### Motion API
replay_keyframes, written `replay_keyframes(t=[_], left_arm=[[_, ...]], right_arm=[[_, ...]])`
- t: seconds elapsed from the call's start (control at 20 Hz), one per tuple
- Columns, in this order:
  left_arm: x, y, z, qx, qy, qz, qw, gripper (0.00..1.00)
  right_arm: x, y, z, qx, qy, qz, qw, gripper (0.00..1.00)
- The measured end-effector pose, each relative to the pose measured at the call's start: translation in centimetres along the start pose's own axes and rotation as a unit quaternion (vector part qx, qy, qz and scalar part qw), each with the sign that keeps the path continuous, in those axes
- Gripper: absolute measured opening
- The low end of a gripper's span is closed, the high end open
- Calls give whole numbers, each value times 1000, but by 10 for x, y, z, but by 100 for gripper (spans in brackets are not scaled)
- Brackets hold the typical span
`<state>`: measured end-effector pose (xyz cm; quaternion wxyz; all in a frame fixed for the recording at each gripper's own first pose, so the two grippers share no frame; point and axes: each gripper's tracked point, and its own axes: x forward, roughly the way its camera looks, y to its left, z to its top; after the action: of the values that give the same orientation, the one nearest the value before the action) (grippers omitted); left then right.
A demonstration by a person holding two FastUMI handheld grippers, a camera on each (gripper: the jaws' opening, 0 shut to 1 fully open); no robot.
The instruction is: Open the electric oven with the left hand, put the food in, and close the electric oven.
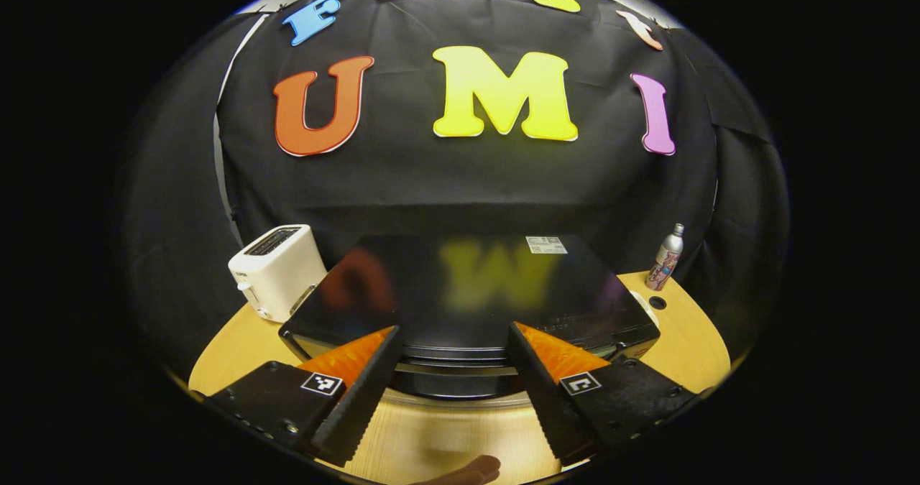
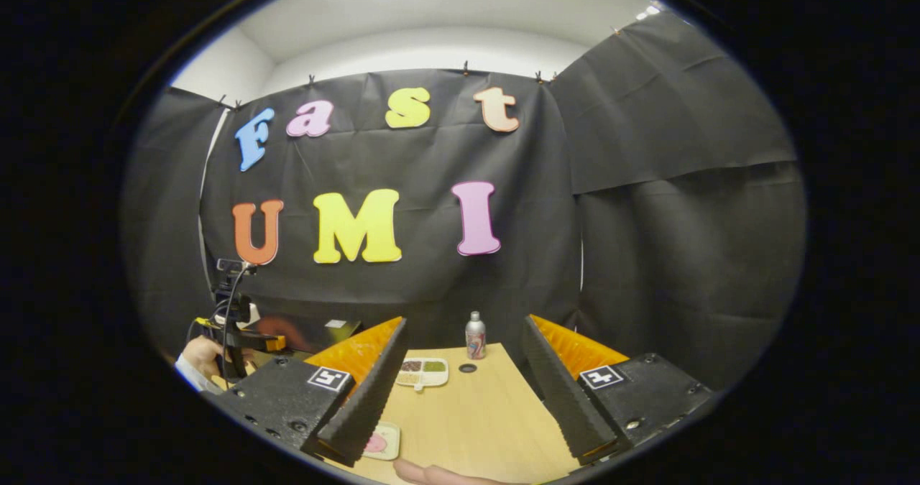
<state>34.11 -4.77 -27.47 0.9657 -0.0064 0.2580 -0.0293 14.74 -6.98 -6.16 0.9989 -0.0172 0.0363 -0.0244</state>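
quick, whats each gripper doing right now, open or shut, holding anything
Left gripper: open, holding nothing, fingers spread in front of the electric oven.
Right gripper: open, holding nothing, above the wooden table.

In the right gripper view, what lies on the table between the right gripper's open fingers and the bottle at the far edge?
A divided tray of food sits left of that line; otherwise bare wooden table, with a small round hole just before the bottle. Right gripper is open.

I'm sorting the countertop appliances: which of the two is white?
The toaster, with slots on top, standing at the table's left side, is white. The oven beside it, just ahead of the open left gripper, is glossy black.
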Motion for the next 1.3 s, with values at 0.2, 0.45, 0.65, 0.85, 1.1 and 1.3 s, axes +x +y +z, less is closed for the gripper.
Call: replay_keyframes(t=[0.2, 0.45, 0.65, 0.85, 1.1, 1.3], left_arm=[[-7, 0, -6, -5, 14, -8, 1000, 95], [-18, 2, -14, -5, 10, -24, 1000, 95], [-38, 2, -27, -9, 11, -33, 999, 95], [-60, 4, -46, 20, -4, -33, 999, 94], [-73, 3, -64, 15, -15, -37, 999, 94], [-82, 5, -75, 13, -16, -38, 999, 94]], right_arm=[[-17, 3, 7, 0, -6, 0, 1000, 96], [-42, 9, 11, -12, -10, -3, 1000, 96], [-62, 13, 16, -18, -16, -3, 1000, 96], [-79, 14, 17, -13, -22, 1, 1000, 96], [-95, 13, 19, -18, -26, -1, 999, 96], [-104, 12, 20, -18, -32, -2, 999, 96]])
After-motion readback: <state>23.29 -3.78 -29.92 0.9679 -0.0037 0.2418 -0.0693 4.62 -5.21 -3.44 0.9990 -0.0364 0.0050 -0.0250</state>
